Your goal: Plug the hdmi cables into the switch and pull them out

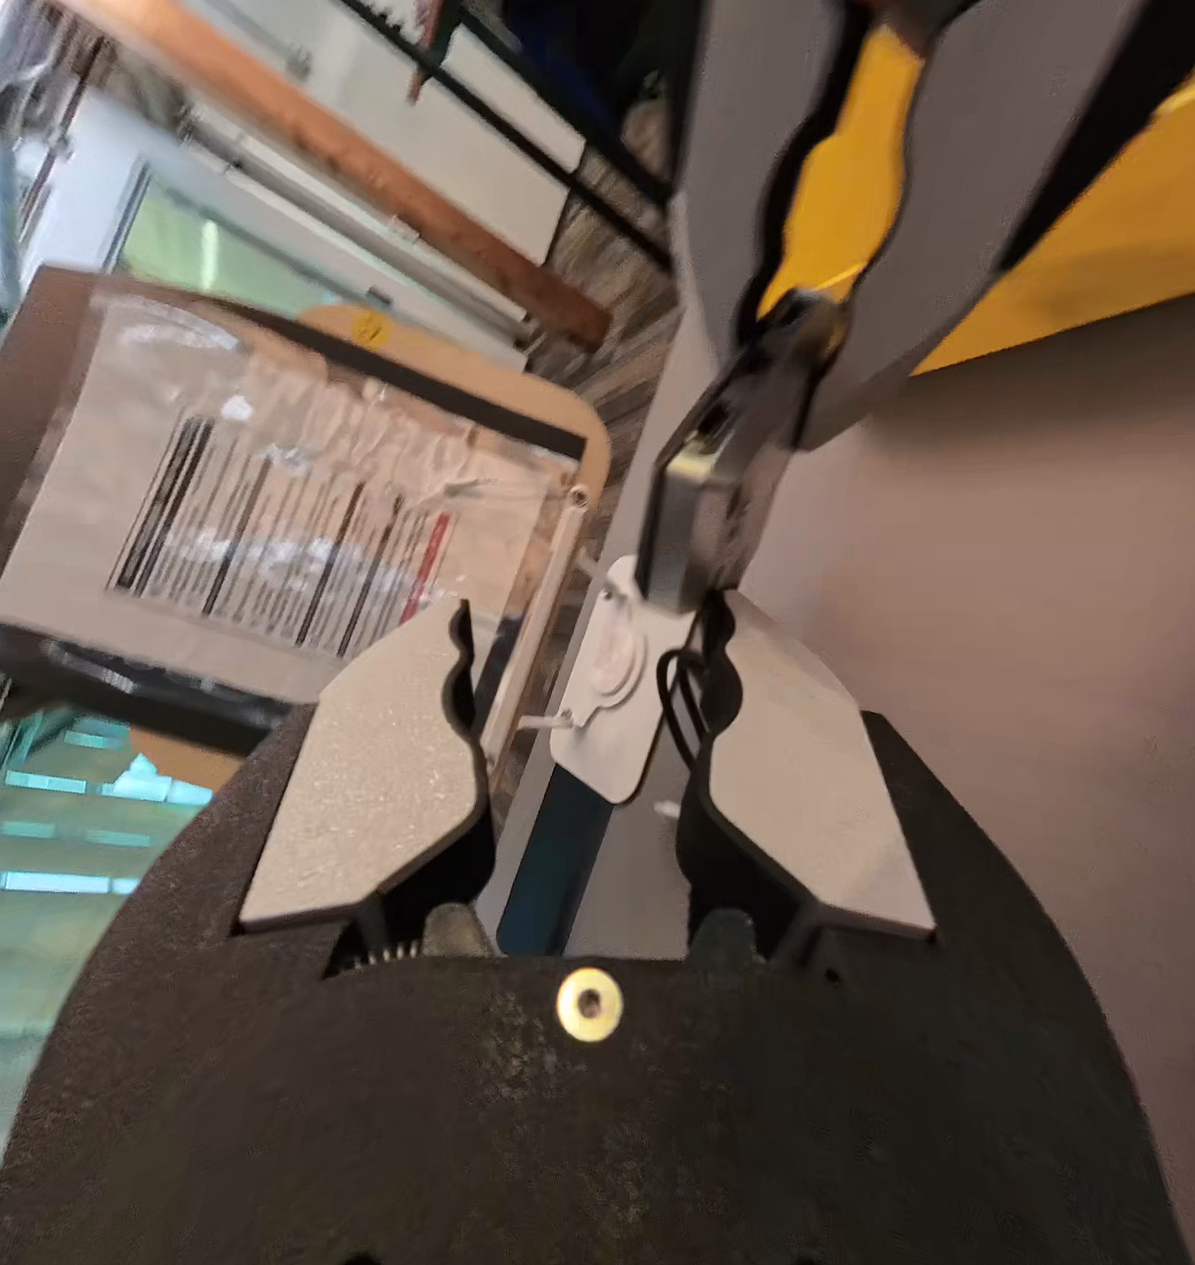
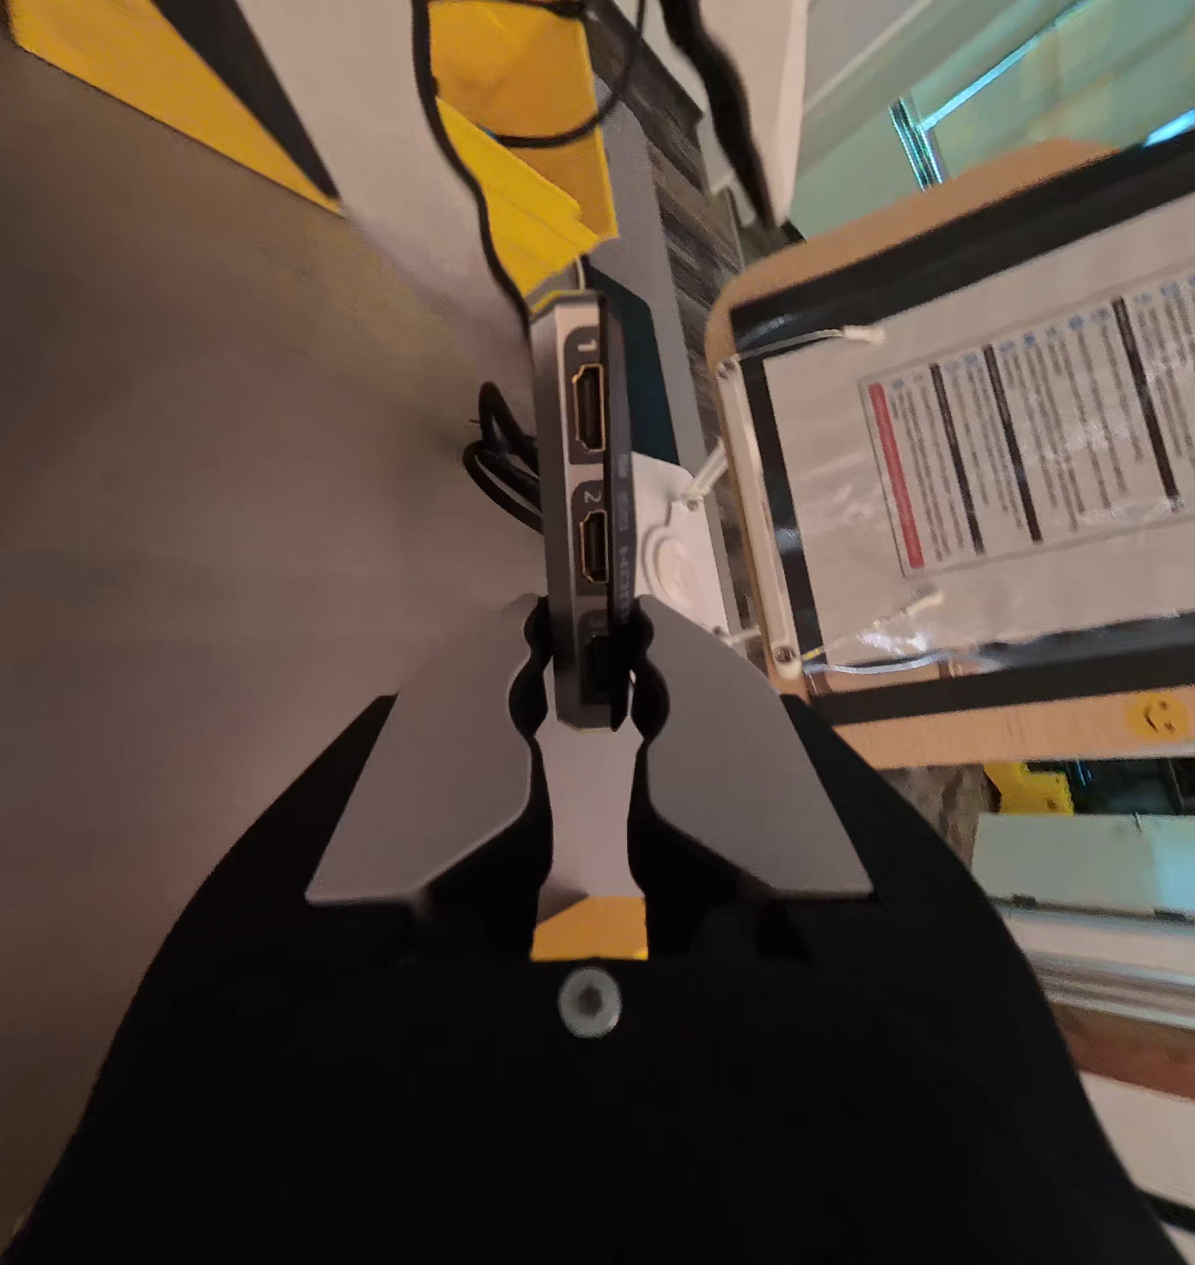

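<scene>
The HDMI switch is a slim grey box with a black face, and the two numbered ports in view are empty. My right gripper is shut on its near end. In the left wrist view the switch hangs edge-on from the right gripper, which comes in from the top. My left gripper is open and empty, just below the switch. A coiled black cable lies by its right finger. The coil also shows behind the switch in the right wrist view. No plug is visible.
A white tag lies on the grey table edge. A framed stand with a plastic-covered printed sheet stands beside it, also in the right wrist view. A yellow block with a black cable over it sits beyond the switch. Tip to tip, the grippers are about 7 centimetres apart.
</scene>
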`<state>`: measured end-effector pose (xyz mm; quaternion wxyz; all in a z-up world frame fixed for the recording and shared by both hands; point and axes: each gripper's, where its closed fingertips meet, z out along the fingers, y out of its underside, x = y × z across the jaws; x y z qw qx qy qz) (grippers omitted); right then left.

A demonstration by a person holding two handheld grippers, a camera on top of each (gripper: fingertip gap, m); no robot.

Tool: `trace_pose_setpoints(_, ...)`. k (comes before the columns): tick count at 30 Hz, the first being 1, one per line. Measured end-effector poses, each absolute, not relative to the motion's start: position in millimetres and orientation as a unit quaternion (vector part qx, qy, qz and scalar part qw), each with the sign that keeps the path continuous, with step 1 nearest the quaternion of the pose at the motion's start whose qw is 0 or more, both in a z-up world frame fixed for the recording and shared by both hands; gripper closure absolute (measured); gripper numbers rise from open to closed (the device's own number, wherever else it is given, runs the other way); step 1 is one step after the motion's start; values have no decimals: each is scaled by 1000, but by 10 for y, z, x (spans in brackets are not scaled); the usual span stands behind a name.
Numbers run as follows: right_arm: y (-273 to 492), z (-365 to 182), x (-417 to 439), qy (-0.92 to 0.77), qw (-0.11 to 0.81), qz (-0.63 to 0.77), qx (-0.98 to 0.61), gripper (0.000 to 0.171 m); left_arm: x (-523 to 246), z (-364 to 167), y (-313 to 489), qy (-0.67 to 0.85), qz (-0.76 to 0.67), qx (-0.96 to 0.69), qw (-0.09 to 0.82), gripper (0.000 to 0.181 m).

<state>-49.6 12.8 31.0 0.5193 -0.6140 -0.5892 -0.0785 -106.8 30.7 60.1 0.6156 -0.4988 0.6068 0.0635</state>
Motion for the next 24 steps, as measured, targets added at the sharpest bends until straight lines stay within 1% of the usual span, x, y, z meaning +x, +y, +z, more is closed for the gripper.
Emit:
trace_pose_setpoints(4, 182, 414, -248, -566, 522, -128, -626, 150, -1312, 781, 581, 523, 95, -550, 644, 121)
trace_pose_setpoints(6, 176, 541, -153, -552, 538, -149, -620, 149, -1387, 821, 654, 501, 103, -561, 651, 122)
trace_pose_setpoints(16, -141, 1239, 396, -470, 599, -239, -603, 150, -1430, 653, 758, 516, 126, -581, 617, 119)
trace_pose_setpoints(24, -511, 1665, 957, -387, 650, -267, -597, 150, -1431, 620, 770, 522, 127, -583, 610, 121)
